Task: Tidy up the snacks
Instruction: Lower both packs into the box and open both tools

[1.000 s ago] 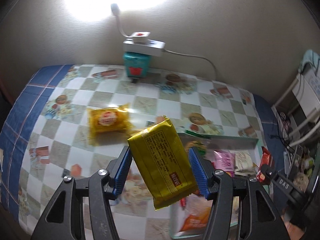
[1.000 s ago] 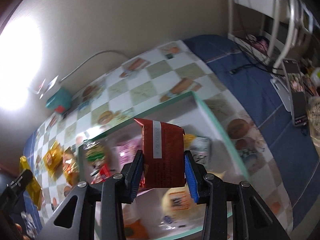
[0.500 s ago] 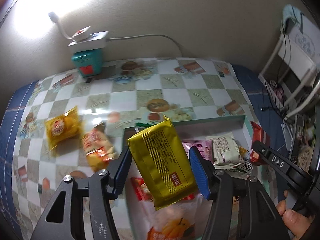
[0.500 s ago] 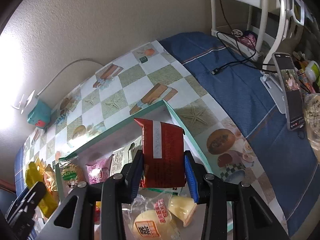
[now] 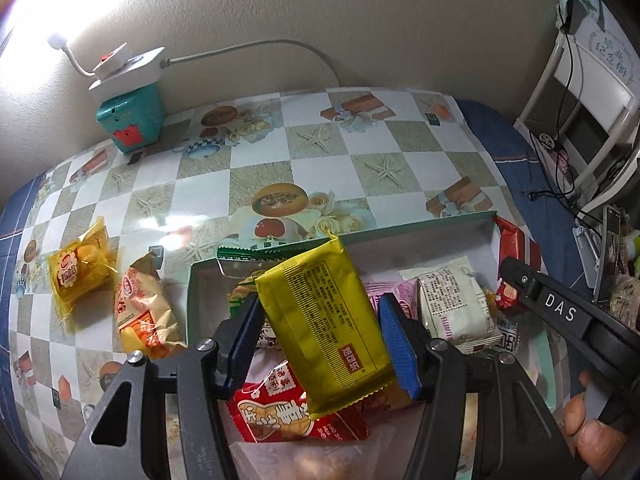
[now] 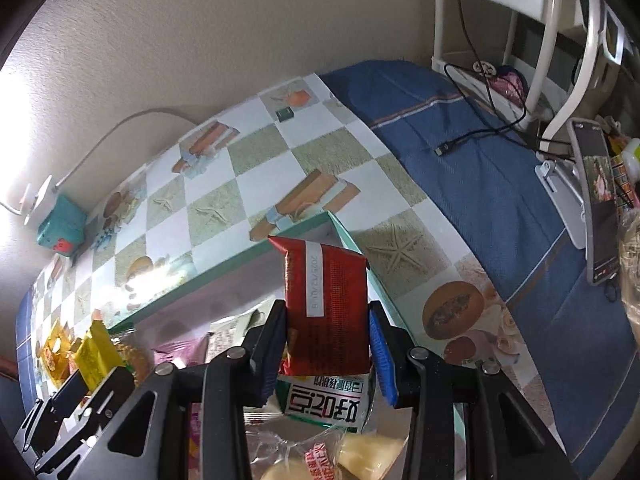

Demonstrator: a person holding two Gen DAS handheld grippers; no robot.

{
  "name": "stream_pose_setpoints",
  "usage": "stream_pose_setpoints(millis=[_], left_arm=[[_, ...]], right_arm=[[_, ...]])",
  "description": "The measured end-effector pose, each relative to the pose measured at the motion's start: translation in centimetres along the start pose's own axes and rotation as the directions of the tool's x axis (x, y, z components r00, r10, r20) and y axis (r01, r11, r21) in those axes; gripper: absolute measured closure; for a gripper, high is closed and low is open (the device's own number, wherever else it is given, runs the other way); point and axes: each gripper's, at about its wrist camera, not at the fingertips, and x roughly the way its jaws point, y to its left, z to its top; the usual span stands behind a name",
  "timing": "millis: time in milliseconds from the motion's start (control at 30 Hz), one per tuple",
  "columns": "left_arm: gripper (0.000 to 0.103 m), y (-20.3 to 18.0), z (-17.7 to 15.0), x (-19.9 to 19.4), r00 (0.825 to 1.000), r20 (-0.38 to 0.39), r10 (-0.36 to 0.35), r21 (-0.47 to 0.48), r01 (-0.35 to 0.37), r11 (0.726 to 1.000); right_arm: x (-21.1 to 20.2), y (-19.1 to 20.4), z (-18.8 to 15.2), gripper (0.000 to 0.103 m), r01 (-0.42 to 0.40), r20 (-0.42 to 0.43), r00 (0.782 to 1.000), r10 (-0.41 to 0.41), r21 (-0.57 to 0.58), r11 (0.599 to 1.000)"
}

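Left tool (image 5: 320, 336): clenched on a yellow snack packet (image 5: 324, 320), blue pads pressing its two long sides; the packet is tilted, its top corner leaning away from the camera, and it hangs above the box.

Right tool (image 6: 328, 344): clenched on a red snack packet (image 6: 326, 304), held upright between the pads, a white date strip running down its face; it hangs over the far right corner of the box.

Box (image 5: 400, 232): a shallow green-rimmed box with a pale inside, lying on the tabletop; it holds many wrapped snacks.

Inside the box: a red packet with white lettering (image 5: 280, 412) low under the left tool, a white packet with small print (image 5: 452, 304) to the right, a pink packet (image 5: 384, 292) between them, and a green-and-white packet (image 6: 324, 400) just below the right tool.

Outside the box: a yellow bag of small cakes (image 5: 78, 268) and an orange-and-cream bag (image 5: 144, 312) lie side by side on the tabletop, left of the box; the orange one is just beside the box wall.

Tabletop (image 5: 260, 152): covered in a checked cloth printed with starfish, bread and gift boxes.

Against the wall: a teal box (image 5: 130, 120) with a white power strip (image 5: 128, 68) on top.

Hand (image 5: 592, 428): fingers at the lower right edge of the left view, gripping the right tool's handle.
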Motion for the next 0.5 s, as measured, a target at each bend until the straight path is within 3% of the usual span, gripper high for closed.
stream_pose_setpoints(millis=[500], left_arm=[[0.042,-0.14,-0.24,1.17,0.999,-0.04,-0.002,0.011,0.002,1.0]], right_arm=[[0.73,0.16,0.01,0.06,-0.005,-0.018,1.0,0.005,0.004,1.0]])
